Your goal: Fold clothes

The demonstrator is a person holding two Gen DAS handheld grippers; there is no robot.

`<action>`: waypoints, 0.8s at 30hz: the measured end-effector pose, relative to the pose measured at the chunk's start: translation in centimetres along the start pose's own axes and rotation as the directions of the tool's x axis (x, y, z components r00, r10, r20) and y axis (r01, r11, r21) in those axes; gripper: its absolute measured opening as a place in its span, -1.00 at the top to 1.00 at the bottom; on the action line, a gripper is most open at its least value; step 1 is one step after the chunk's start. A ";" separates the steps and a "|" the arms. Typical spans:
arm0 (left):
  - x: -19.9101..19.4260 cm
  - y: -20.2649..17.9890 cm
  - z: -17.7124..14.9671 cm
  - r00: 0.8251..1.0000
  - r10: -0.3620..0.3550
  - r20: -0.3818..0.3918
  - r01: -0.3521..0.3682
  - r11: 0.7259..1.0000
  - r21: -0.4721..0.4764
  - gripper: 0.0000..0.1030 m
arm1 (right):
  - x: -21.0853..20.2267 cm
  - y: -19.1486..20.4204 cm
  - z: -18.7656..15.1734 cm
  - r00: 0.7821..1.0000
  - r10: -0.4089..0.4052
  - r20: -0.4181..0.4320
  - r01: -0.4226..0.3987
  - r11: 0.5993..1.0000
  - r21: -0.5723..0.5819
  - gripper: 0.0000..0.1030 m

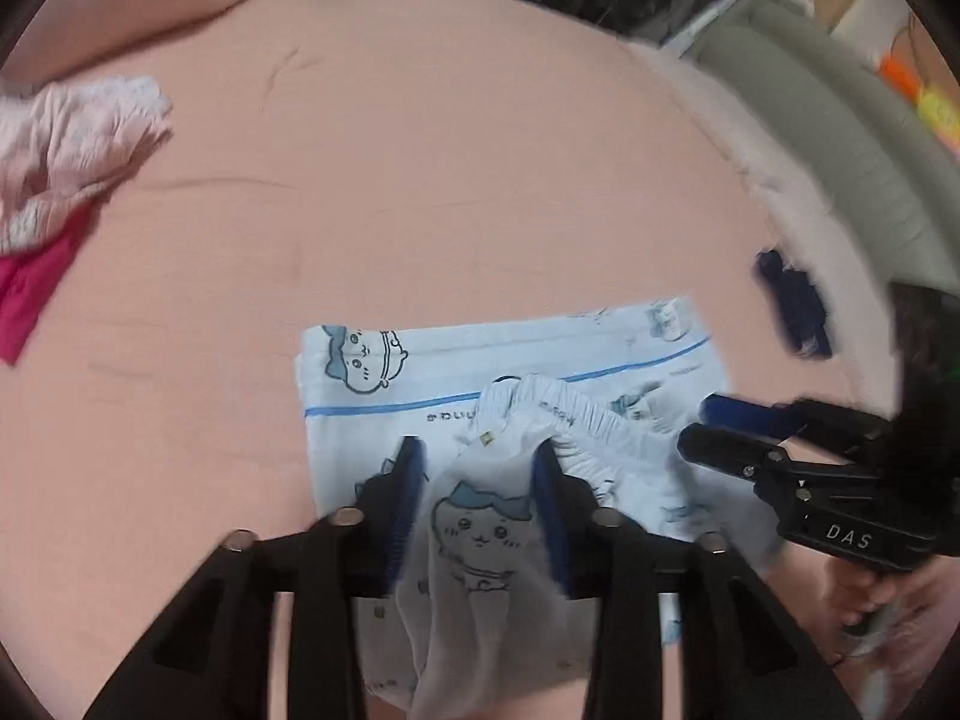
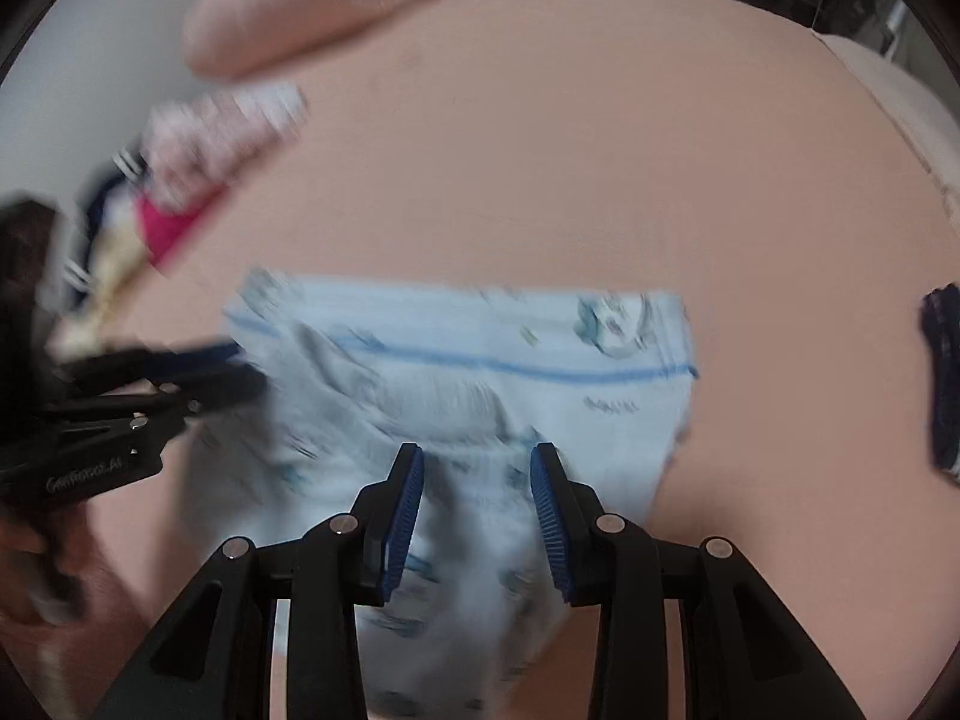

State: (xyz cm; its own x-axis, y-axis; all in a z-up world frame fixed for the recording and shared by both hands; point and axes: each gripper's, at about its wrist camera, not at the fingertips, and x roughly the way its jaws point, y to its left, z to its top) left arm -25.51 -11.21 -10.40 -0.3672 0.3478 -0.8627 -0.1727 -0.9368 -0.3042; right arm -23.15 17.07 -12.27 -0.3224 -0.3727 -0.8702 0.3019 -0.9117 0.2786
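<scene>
Left wrist view: pale blue cotton shorts with cartoon print and a blue stripe [image 1: 510, 360] lie on the peach-pink bed sheet [image 1: 450, 150], toward its near side. The far part lies flat with squared edges; the gathered elastic waistband [image 1: 570, 414] is turned up over it, bunched and uneven.

Left hand-held gripper [image 1: 480, 486]: fingers apart, cloth running between them, not pinched. Right hand-held gripper [image 1: 720, 426] sits at the shorts' right edge; in the right wrist view [image 2: 477, 492] its fingers are likewise spread over the cloth, clamping nothing. That view is motion-blurred, so cloth contact cannot be told.

Judgement: this garment looks mid-fold. One fold seems laid, but the waistband part needs smoothing or another fold before it makes a tidy packet.

Further out: a crumpled pale pink garment [image 1: 72, 144] overlapping a magenta cloth [image 1: 30, 294] at far left, apparently unfolded. A dark navy cloth item [image 1: 792, 306] at the right edge; folded or not, cannot tell. More clothes likely remain.
</scene>
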 end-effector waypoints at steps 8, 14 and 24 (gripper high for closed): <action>1.5 -1.5 -2.8 0.998 -0.021 -0.060 0.029 0.991 0.129 0.80 | 1.6 0.7 -2.7 0.992 0.036 -0.123 -0.043 0.997 -0.057 0.70; -1.9 -0.7 -1.9 0.996 -0.047 0.080 0.037 0.992 0.123 0.89 | 0.7 0.9 -0.4 1.000 0.007 -0.018 -0.008 0.997 -0.073 0.87; 0.9 2.7 -0.4 0.997 0.066 -0.033 -0.065 0.996 0.054 0.71 | 0.7 -4.1 2.7 0.998 -0.027 0.058 0.023 0.997 0.074 0.53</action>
State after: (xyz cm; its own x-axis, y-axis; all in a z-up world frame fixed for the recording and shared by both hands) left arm -25.92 -13.44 -12.18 -0.3473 0.2834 -0.8939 -0.1973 -0.9540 -0.2257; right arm -27.06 20.07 -12.91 -0.3816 -0.3573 -0.8525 0.2274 -0.9302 0.2881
